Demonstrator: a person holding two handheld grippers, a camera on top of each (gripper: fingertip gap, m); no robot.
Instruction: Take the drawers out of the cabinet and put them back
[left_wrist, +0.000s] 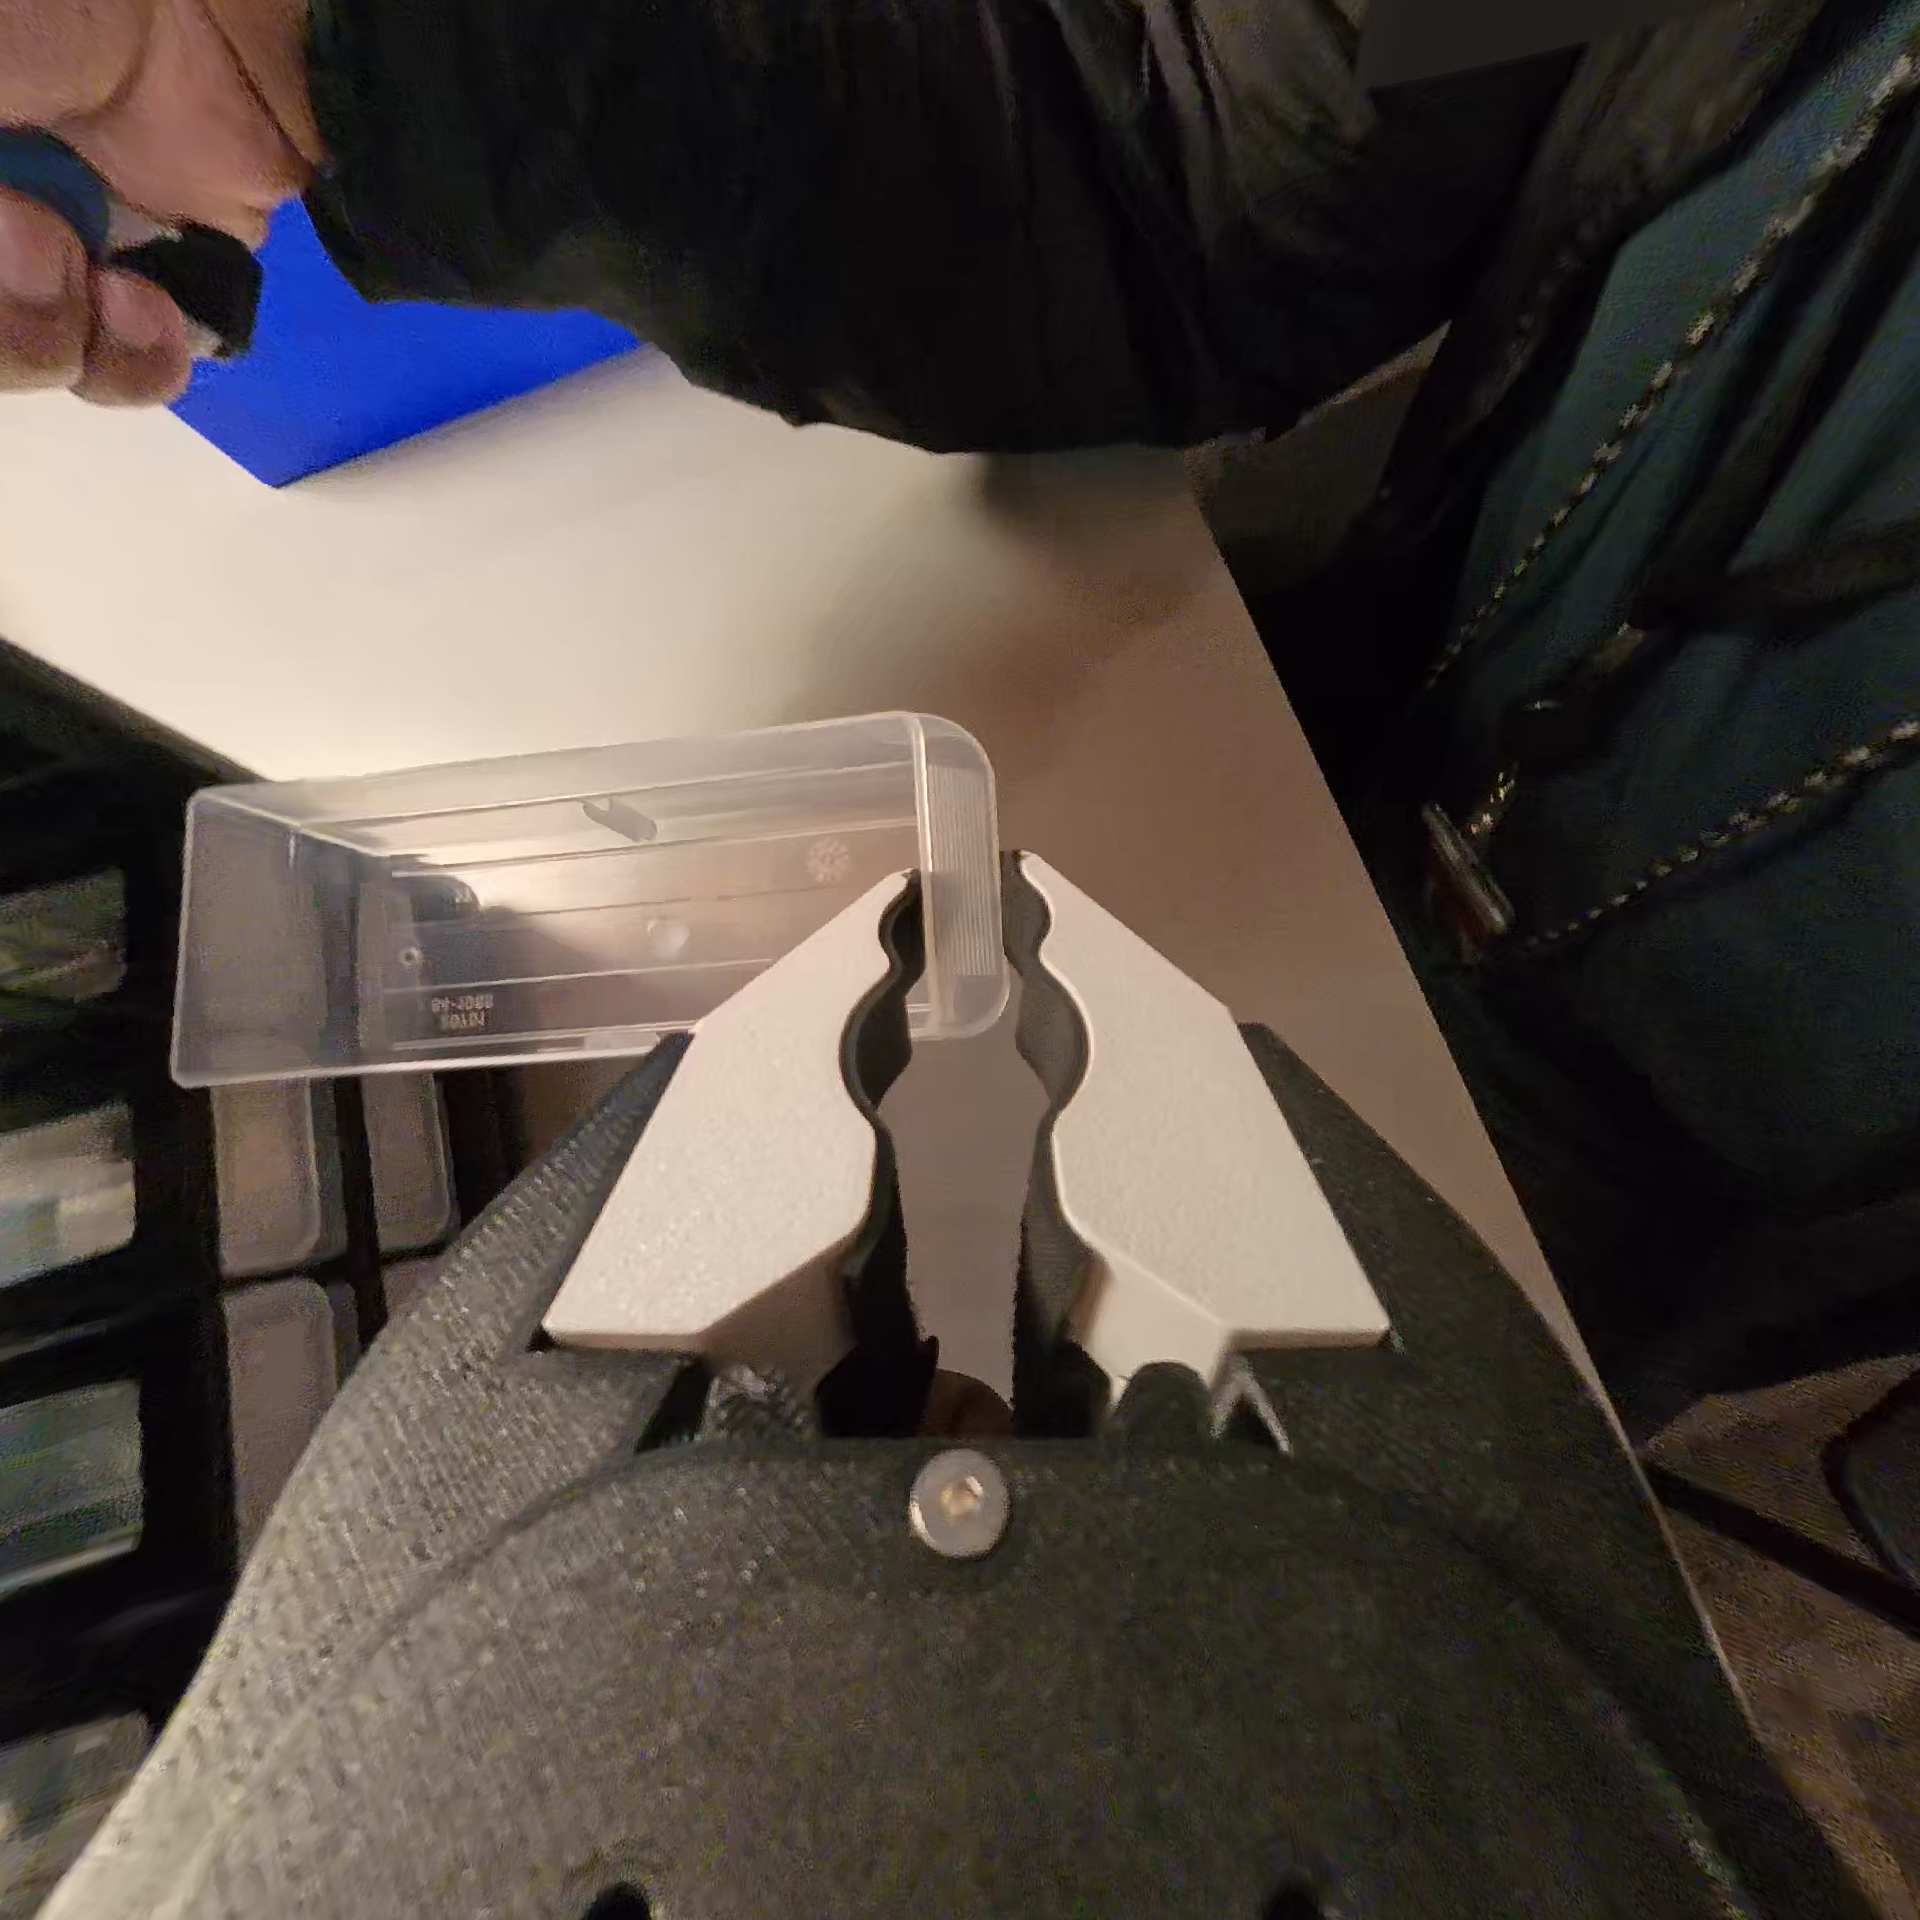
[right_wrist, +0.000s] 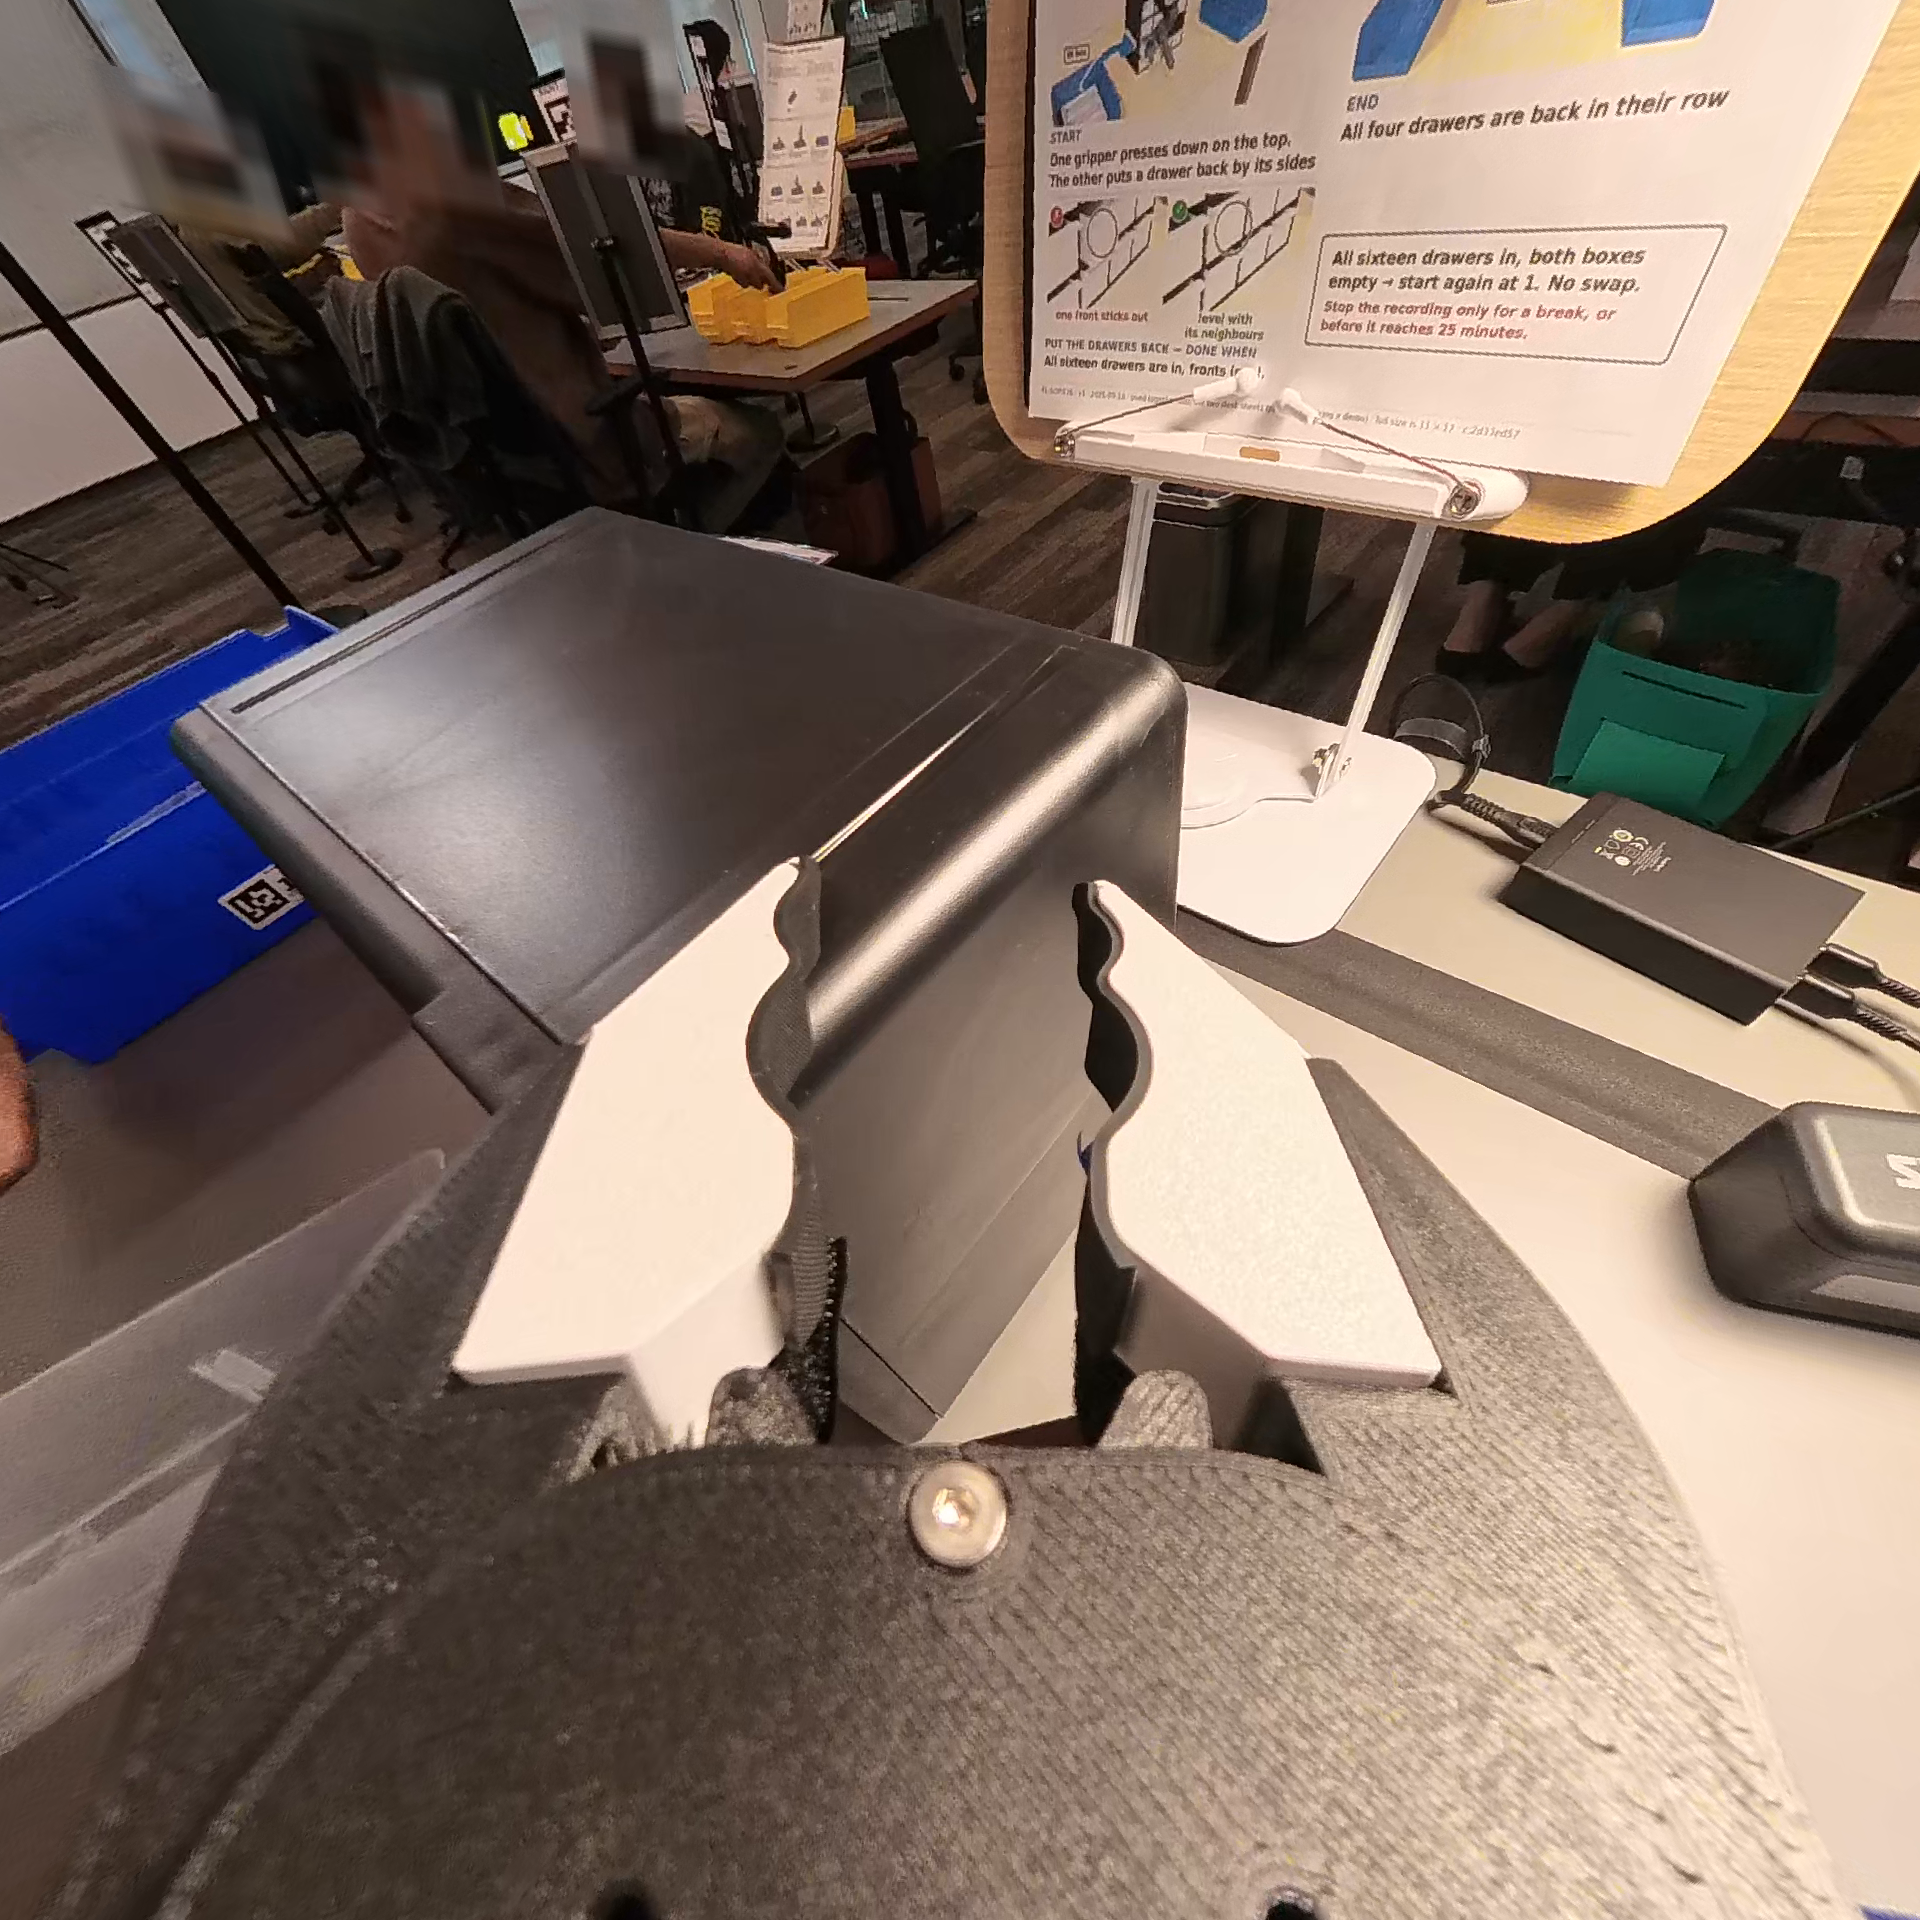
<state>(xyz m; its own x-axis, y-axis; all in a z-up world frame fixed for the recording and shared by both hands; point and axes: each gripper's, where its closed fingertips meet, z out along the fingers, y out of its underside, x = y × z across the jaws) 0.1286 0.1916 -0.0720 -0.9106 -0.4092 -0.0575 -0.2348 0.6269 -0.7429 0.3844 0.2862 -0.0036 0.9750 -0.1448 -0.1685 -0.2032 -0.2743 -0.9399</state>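
Left tool clamped — right tool agape

- The drawer is showing as clear, glossy plastic, its front tab finely ribbed.
- The left gripper is wearing matt, grainy pale finger shells with dark, rubbery wavy pads pressing on that tab; its black body is looking coarse and woven-textured, with a shiny metal screw at 6 o'clock.
- The cabinet is presenting smooth, satin black plastic.
- The bin at 9 o'clock is gleaming as blue plastic.
- The table is looking smooth and matt.
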